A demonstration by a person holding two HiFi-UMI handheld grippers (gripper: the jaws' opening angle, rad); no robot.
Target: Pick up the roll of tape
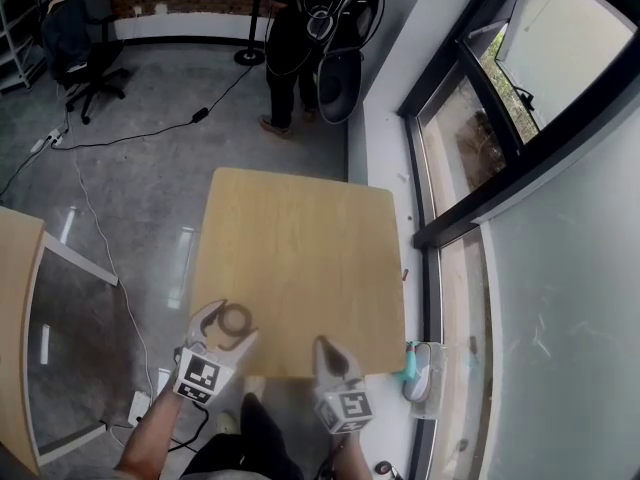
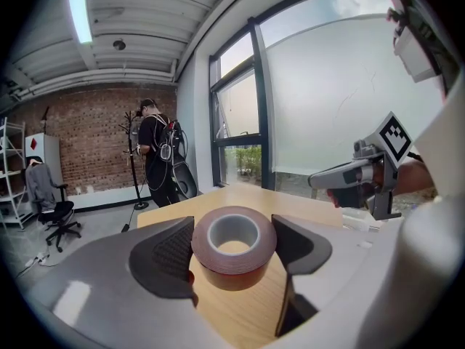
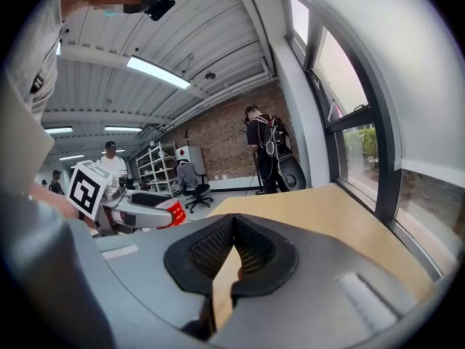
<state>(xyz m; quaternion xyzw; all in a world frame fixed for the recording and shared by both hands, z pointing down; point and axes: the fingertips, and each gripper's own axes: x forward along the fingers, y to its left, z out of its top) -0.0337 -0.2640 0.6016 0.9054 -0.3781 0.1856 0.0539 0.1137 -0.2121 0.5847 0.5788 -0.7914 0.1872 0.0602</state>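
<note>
A dark red roll of tape point(image 2: 234, 257) with a grey core lies flat between the two black pads of my left gripper point(image 2: 232, 242), which is shut on it. The roll hangs a little above the light wooden table point(image 1: 300, 238), over its near left corner. From the head view the roll of tape point(image 1: 237, 318) shows as a dark ring inside my left gripper point(image 1: 228, 326). My right gripper point(image 1: 330, 353) hovers at the table's near edge, its jaws shut together with nothing between them. In the right gripper view its pads point(image 3: 251, 249) touch at the tips.
A person point(image 1: 290, 58) stands beyond the table's far edge near a coat stand. A window wall point(image 1: 470, 168) runs along the right. Cables point(image 1: 120, 268) and a power strip lie on the floor at the left, by an office chair point(image 1: 85, 48) and another desk point(image 1: 20, 328).
</note>
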